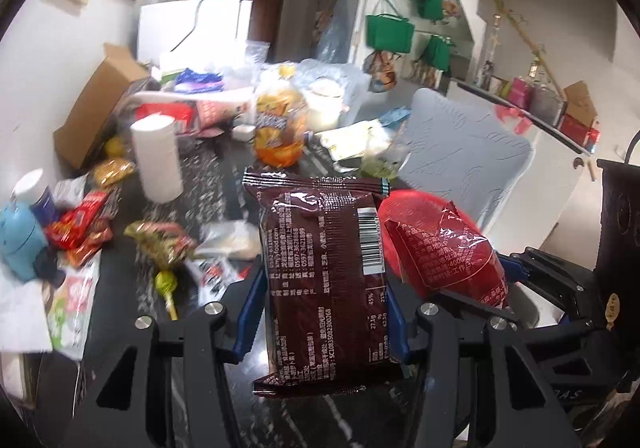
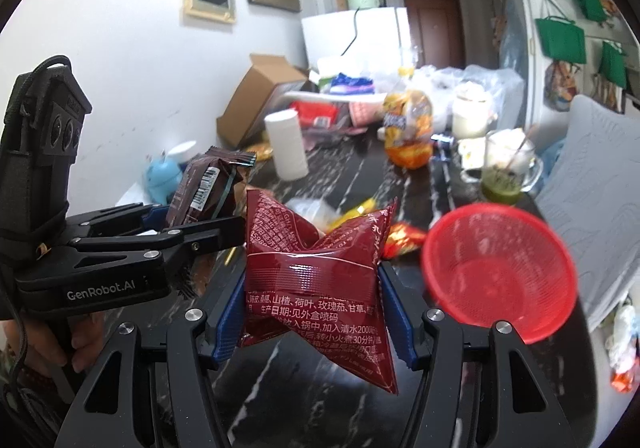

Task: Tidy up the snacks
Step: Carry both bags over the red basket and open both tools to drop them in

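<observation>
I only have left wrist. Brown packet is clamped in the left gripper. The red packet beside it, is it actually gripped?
Observer: Yes. The right gripper pinches the red packet at its middle, so both ends flare out.
Operator: Red bowl, anything in it?
Observer: The red bowl looks empty from the right wrist.
Operator: Anything near it I can't see?
Observer: A glass mug with green dregs and a stick stands beyond it.

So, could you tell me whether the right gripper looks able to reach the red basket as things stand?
Probably yes: the red basket sits open just ahead to the right gripper's right, nothing between, though the gripper already holds a red packet.
</observation>
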Available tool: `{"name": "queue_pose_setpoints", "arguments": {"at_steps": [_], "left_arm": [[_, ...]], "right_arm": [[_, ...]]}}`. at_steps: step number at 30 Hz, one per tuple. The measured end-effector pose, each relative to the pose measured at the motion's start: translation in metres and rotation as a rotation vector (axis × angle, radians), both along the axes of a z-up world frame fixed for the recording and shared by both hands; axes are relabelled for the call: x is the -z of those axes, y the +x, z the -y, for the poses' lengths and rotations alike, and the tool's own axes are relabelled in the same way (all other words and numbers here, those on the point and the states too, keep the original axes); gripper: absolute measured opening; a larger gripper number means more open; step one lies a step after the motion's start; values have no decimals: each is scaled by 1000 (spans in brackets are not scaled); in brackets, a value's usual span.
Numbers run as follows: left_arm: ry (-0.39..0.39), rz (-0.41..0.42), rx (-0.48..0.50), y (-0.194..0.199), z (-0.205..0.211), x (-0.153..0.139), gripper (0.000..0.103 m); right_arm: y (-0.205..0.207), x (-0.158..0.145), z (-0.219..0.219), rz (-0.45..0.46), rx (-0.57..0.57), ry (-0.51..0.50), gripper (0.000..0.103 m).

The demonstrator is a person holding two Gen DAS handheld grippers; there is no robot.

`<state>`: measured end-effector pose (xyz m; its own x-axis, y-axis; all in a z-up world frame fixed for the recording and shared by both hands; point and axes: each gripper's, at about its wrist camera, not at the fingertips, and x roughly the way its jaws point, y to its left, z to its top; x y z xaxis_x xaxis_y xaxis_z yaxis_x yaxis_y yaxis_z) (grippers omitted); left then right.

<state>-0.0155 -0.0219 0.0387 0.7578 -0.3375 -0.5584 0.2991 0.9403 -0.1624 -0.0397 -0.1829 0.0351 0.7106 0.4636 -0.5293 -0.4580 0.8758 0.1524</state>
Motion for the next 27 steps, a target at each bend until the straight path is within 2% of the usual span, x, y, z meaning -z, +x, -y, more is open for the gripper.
{"name": "queue_pose_setpoints", "arguments": {"at_steps": [6,14,27], "left_arm": [[7,33,92,16,28,-16,51],[10,28,205,41,69,-21,51],[73,6,328,106,127,-16,51]], "right_arm": [[3,-11,26,27,84,8,61],[8,-17,66,36,208,5,61],[53,-1,114,-6,353,-16,61]]}}
